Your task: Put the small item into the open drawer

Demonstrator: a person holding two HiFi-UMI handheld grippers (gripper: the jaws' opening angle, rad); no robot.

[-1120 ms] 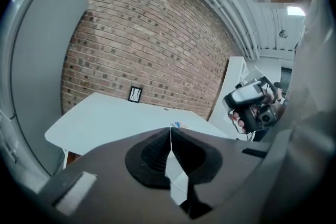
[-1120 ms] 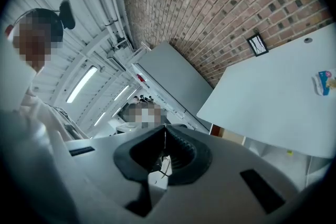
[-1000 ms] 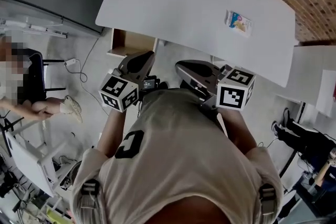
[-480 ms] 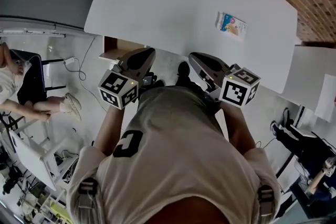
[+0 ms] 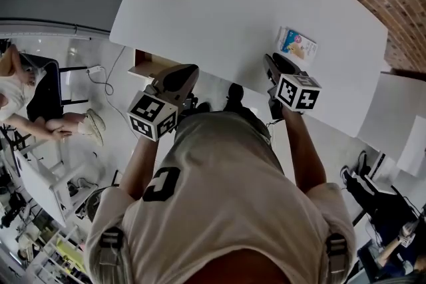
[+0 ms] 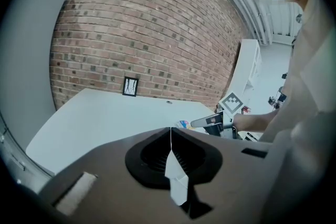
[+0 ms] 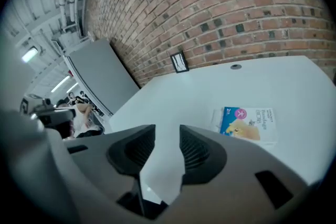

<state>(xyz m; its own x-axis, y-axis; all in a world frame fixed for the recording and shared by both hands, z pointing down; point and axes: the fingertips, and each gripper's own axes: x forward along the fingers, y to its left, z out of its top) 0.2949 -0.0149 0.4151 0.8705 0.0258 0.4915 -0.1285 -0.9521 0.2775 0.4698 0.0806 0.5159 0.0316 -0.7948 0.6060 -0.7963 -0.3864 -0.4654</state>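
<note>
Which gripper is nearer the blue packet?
The right gripper, jaws opening and empty, just short of the packet; the left gripper hangs back off the table, shut.

The person wears a beige T-shirt [image 5: 226, 196] with a black mark [image 5: 164, 183]. Grey straps [image 5: 114, 240] cross both shoulders.

White table [image 5: 219, 3], red-brown brick wall [image 6: 147, 34], blue-and-white packet [image 7: 247, 124], brown drawer [image 5: 157, 63]
</note>
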